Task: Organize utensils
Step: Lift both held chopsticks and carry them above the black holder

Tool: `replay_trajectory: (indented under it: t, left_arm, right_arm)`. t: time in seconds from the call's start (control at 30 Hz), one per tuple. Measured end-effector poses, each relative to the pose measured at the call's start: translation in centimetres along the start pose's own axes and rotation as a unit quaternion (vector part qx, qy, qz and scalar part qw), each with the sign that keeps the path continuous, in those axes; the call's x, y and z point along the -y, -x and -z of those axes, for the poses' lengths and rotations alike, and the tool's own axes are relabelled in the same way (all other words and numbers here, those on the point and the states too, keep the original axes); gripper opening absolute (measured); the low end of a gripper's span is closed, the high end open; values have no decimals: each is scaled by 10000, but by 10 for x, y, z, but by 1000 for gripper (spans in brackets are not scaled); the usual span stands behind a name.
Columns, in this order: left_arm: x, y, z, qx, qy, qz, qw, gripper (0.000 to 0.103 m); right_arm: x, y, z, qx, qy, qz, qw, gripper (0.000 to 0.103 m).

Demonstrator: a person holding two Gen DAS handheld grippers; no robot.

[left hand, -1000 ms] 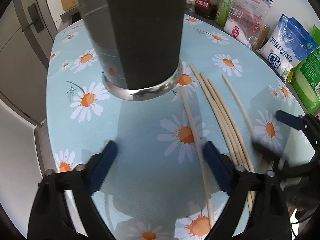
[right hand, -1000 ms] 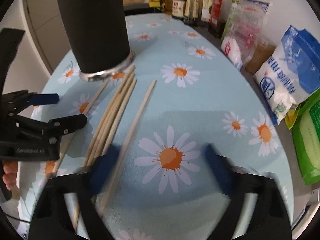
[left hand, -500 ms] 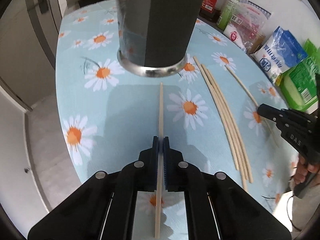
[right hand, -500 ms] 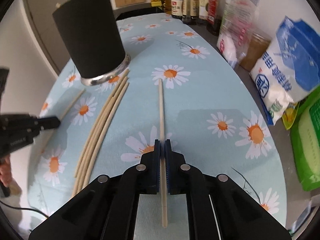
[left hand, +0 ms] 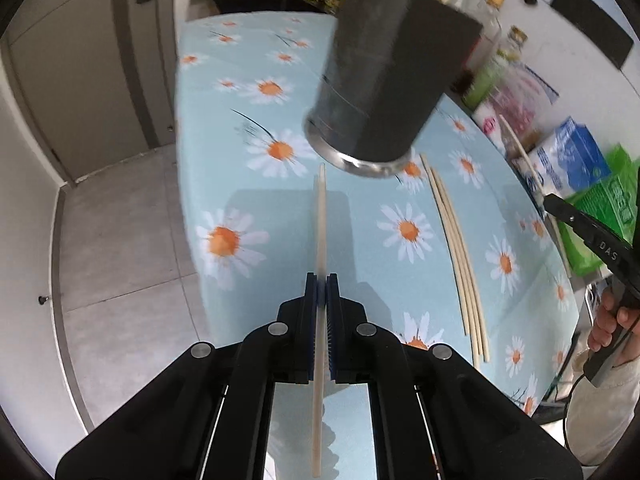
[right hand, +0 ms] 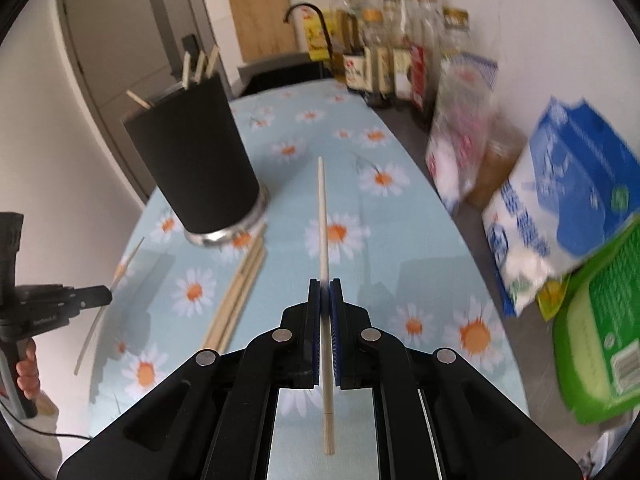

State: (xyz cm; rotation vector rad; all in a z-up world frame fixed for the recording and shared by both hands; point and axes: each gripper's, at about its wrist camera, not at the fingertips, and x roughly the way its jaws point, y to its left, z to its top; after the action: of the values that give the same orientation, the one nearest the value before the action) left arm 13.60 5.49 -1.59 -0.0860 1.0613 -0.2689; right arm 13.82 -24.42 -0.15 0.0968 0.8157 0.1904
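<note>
We hold one chopstick per claw: left claw (left hand: 321, 280), right claw (right hand: 325, 286), both clamped mid-length, shafts pointing forward; holder (right hand: 192, 160) lies ahead-left of the right.

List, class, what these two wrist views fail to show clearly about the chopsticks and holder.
- Inside of the black holder: hidden by its wall in both views.
- Left tool's chopstick: blurred in the left view.
- Number of loose chopsticks on the table: overlapping, uncountable.
- Bag labels: motion-blurred in the right view.
</note>
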Motion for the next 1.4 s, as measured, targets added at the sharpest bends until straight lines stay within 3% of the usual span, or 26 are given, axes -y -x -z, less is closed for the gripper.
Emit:
replay_trajectory:
  t: [0.33,0.47,0.9,1.2,1.33,1.4]
  left_arm:
    - [0,56,-18,668,77,-229,9975,5]
    - [1,79,-32,905,54,-754,9930,5]
    - [15,151,-88,1606,-381,-1613,9730,5]
    - [40,165,-122,2058,-502,-1326,9683,5]
    - [45,167,-130,2329,-371,-701,9692,5]
    - [49,164,-134,2430,-389,-593,9674,5]
  right_arm:
    - [-14,23,-44,662,241,-661,9953,5]
    - [-24,27,-61,800,401,-847,9924,5]
    - [-36,50,-124,1471,361,-1309,9798,5]
    - [-61,66,-149,1849,787,-1550,9673,5]
    - [-69,65,-156,2095,1052,-1987,9516,5]
    - [-69,60,-159,2165,1063,-2423,9397,5]
